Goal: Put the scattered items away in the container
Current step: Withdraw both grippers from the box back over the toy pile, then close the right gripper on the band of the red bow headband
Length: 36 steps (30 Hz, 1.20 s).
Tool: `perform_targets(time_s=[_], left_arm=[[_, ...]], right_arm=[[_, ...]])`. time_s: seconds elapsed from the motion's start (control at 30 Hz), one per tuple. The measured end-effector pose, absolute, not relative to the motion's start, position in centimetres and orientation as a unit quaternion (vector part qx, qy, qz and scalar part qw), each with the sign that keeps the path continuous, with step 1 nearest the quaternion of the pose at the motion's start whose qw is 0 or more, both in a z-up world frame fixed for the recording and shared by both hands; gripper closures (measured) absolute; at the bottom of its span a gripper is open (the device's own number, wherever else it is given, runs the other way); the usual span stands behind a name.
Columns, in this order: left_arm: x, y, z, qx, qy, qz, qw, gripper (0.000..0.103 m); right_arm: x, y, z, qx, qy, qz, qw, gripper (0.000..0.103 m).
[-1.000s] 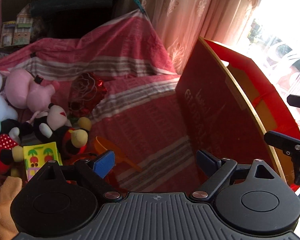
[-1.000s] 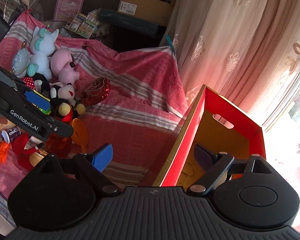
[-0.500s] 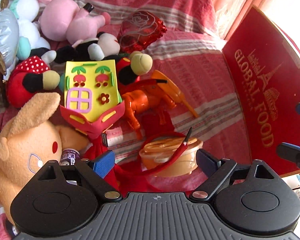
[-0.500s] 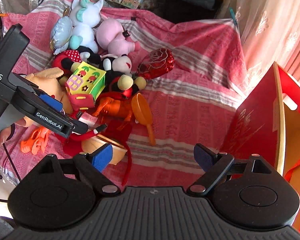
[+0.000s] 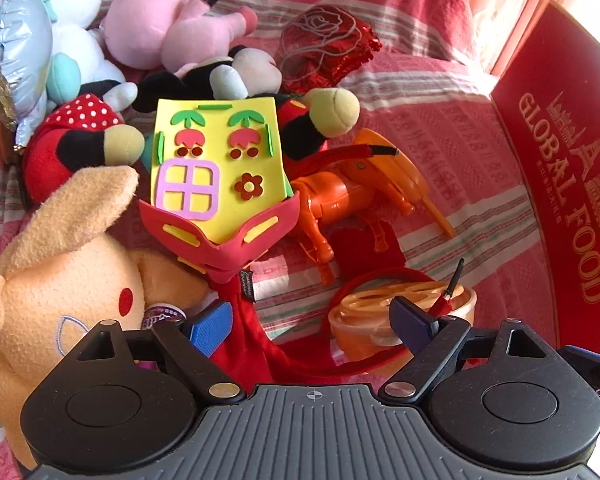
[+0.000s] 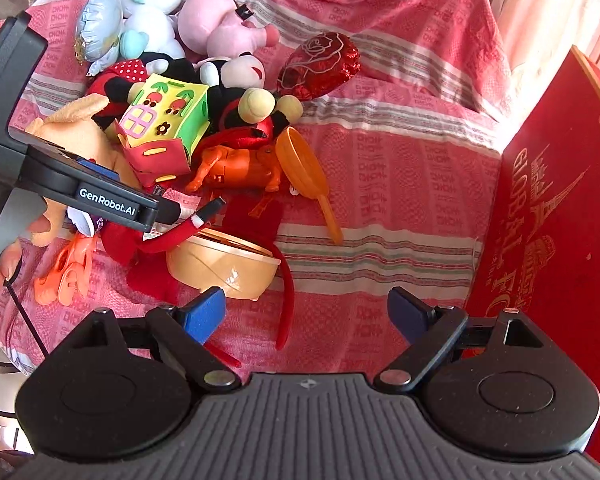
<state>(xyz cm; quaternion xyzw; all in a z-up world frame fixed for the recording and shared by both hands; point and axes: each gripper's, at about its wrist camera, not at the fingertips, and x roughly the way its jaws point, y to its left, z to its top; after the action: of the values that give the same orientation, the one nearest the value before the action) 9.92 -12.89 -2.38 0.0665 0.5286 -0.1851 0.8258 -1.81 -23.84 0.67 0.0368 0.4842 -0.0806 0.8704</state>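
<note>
Right wrist view: bare cloth (image 6: 400, 184) is seen through the centre and right of centre, between the toy heap at left and the red box (image 6: 556, 216) at the right edge; room to pass is offered there. The lower centre is crossed by a red headband (image 6: 286, 300) curving off the tan bowl (image 6: 224, 268). An orange scoop (image 6: 304, 172) juts into the strip from the heap. The left edge is blocked by the left gripper (image 6: 172, 216).

Left wrist view: the centre and left are packed tight with the foam house (image 5: 216, 168), tan plush (image 5: 60, 264) and orange horse (image 5: 340, 200). Open cloth is left only at right centre, beside the box wall.
</note>
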Motion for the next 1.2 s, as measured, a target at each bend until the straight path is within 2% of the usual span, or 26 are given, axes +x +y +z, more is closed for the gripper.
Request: perform_targets(time_s=[0.17,0.27,0.4,0.6,0.73,0.9,1.03,1.1,1.13,1.17,1.2], left_arm=[[9.1,-12.9,-2.8,0.066,0.524,-0.220,0.820,0.012],[7.9,-12.5,-3.6,0.085,0.538,-0.240,0.803,0.007],[6.3,-11.2,-5.9,0.116,0.561,-0.220,0.789,0.012],[5.9,-7.4,-7.6,0.070,0.587,-0.186,0.785,0.013],[6.2,-6.3,-7.3,0.036,0.590,-0.176,0.787,0.012],[6.7,-6.2,-7.3,0.026,0.592,-0.164,0.789,0.012],[6.6,-5.9,-7.4,0.019,0.594,-0.161,0.788,0.012],[6.6,-5.7,-7.4,0.018,0.594,-0.158,0.789,0.012],[6.7,-5.7,-7.5,0.017,0.594,-0.156,0.789,0.012],[6.7,-5.7,-7.5,0.017,0.593,-0.154,0.790,0.012],[6.7,-5.7,-7.6,0.015,0.593,-0.151,0.791,0.012]], right_arm=[[-2.0,-24.3,0.5,0.045,0.488,-0.090,0.867,0.013],[-1.9,-24.4,0.6,0.048,0.486,-0.088,0.868,0.013],[-1.2,-24.2,0.4,0.049,0.485,-0.077,0.870,0.013],[0.7,-22.8,-0.3,0.029,0.487,-0.042,0.872,0.013],[3.0,-22.3,-0.5,0.017,0.482,-0.023,0.876,0.016],[6.8,-21.4,-1.2,-0.021,0.479,-0.001,0.878,0.024],[9.6,-20.5,-3.1,-0.047,0.501,0.017,0.864,0.044],[10.5,-20.0,-4.0,-0.053,0.513,0.030,0.856,0.050],[10.9,-19.8,-4.4,-0.056,0.518,0.034,0.853,0.056],[11.1,-19.6,-4.8,-0.060,0.520,0.037,0.851,0.074],[11.2,-19.4,-5.0,-0.062,0.523,0.041,0.849,0.083]])
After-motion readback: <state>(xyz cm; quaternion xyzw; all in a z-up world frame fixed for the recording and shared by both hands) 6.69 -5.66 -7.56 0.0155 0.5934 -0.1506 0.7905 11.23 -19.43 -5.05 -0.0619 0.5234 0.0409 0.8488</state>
